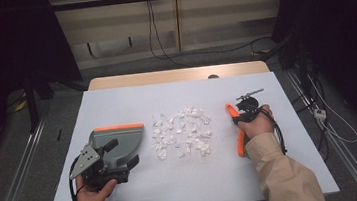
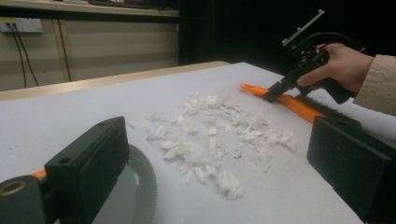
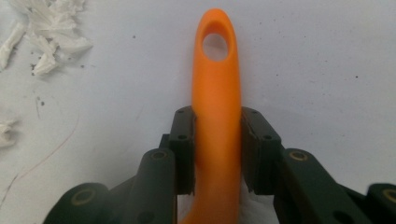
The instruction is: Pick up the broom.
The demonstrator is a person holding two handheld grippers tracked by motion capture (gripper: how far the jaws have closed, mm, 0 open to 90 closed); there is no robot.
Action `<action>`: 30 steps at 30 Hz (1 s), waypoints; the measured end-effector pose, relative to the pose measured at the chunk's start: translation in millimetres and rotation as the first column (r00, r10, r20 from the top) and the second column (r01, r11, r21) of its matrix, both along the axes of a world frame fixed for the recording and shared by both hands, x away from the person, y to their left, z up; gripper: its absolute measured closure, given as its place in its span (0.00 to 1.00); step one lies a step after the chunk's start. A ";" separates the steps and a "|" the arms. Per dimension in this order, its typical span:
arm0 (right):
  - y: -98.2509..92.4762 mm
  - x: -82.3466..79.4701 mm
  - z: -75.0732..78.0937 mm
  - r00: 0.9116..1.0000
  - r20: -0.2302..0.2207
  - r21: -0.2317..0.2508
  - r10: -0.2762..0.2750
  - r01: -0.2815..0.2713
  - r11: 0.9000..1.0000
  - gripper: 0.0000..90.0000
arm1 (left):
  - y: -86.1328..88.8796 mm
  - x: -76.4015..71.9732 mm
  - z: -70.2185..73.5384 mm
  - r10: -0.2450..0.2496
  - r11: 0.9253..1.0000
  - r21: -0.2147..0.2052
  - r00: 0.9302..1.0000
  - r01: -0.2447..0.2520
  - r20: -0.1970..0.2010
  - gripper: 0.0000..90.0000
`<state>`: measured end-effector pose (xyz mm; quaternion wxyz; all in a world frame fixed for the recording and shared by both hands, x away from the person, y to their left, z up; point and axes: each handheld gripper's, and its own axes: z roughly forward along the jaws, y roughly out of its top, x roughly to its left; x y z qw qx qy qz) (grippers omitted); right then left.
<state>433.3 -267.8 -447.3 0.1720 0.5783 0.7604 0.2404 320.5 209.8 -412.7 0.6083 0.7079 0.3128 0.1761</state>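
The big white table (image 1: 185,180) has a pile of paper bits (image 1: 182,130) in its middle. On the left sits a grey dustpan (image 1: 120,142). The left gripper (image 1: 104,168) holds its back end, but I cannot tell how tight its jaws are. On the right lies an orange brush (image 1: 241,141). The right gripper (image 1: 245,115) has its jaws pressed on the brush handle (image 3: 215,121) from both sides.

I think the handle is smooth and rounded, so the brush could slip or twist when lifted. A hard sweep could also send the light bits flying off the table.

The right gripper view shows the hole at the handle's tip. The left gripper view shows the dark bristles (image 2: 327,109), and its own jaws standing wide apart.
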 end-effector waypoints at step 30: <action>-7.8 -74.9 44.7 0.875 0.481 0.191 0.046 -0.156 0.969 0.76 | -112.5 5.1 3.1 -0.172 0.984 -0.045 0.984 0.170 -0.048 0.10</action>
